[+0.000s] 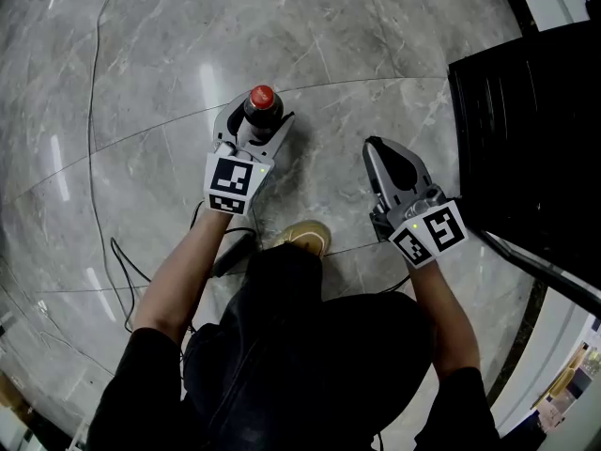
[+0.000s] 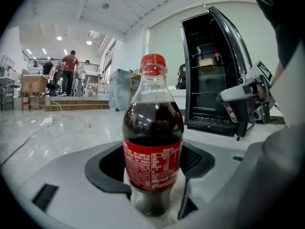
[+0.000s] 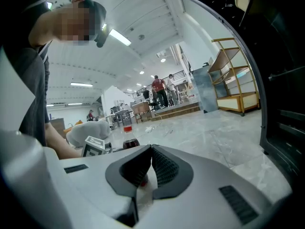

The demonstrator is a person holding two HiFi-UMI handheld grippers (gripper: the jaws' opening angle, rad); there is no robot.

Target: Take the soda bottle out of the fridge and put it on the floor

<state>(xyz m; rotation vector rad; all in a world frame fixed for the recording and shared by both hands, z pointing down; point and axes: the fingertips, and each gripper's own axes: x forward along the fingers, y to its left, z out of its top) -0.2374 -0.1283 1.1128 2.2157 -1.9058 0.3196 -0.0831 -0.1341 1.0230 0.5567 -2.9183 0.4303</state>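
A soda bottle (image 1: 262, 101) with a red cap, dark cola and a red label stands upright between the jaws of my left gripper (image 1: 254, 128), low over the grey marble floor (image 1: 141, 83). In the left gripper view the bottle (image 2: 152, 142) fills the middle and both dark pads (image 2: 196, 160) press on its sides at label height. Whether its base touches the floor is hidden. My right gripper (image 1: 374, 148) hovers to the right, jaws shut with nothing between them, its tips meeting (image 3: 151, 149). The black fridge (image 1: 526, 111) stands open at the right (image 2: 209, 80).
A thin cable (image 1: 94, 111) runs across the floor at the left. The person's shoe (image 1: 305, 236) sits just behind the grippers. People (image 2: 70, 70) stand by steps far off. A wooden shelf rack (image 3: 236, 75) stands beside the fridge.
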